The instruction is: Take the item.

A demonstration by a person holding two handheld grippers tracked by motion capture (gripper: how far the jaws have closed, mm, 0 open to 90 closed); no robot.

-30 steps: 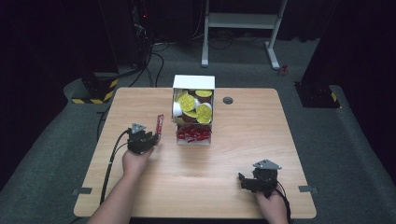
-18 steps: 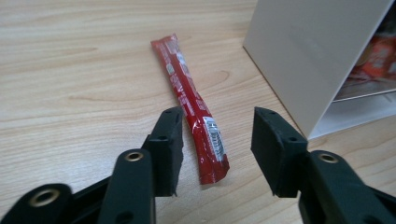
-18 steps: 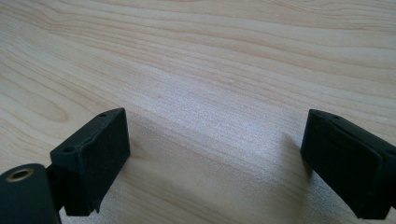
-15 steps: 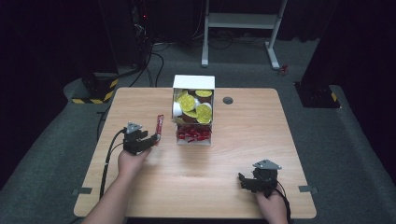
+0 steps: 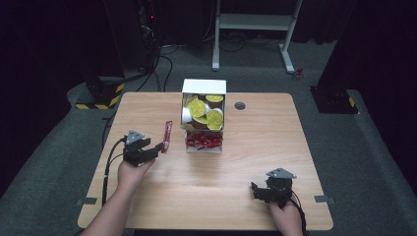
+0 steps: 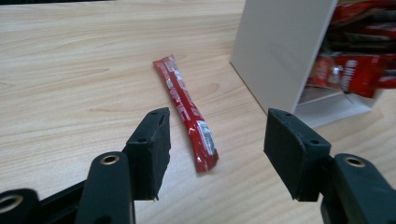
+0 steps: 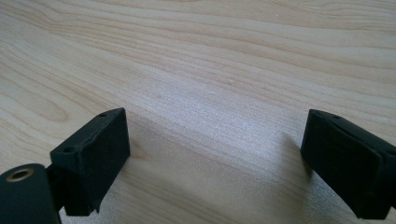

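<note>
On the left side of the wooden table (image 5: pixel 162 196) a hand holds the left gripper (image 5: pixel 158 147). Its two black jaws are wide open and hold nothing. Just past the jaws a long red packet (image 6: pixel 187 112) lies flat on the wood, not touched by them. In the high view the red packet (image 5: pixel 167 136) points away toward the far side, just beside the gripper's tips.

To the right of the packet, near the middle of the table, stands a white box (image 5: pixel 204 87) with its open side up. The far part of the box holds round yellow-topped cups (image 5: pixel 198 106). The near part holds a heap of more red packets (image 5: pixel 202 142). In the left gripper view the white box (image 6: pixel 280 51) has a plain white wall, and red packets (image 6: pixel 359 70) show inside it.

A small dark round spot (image 5: pixel 240 105) sits on the table to the right of the box, toward the far edge.

On the near right side another hand holds the right gripper (image 5: pixel 253 189). Its jaws are wide open too, with only bare wood between them
</note>
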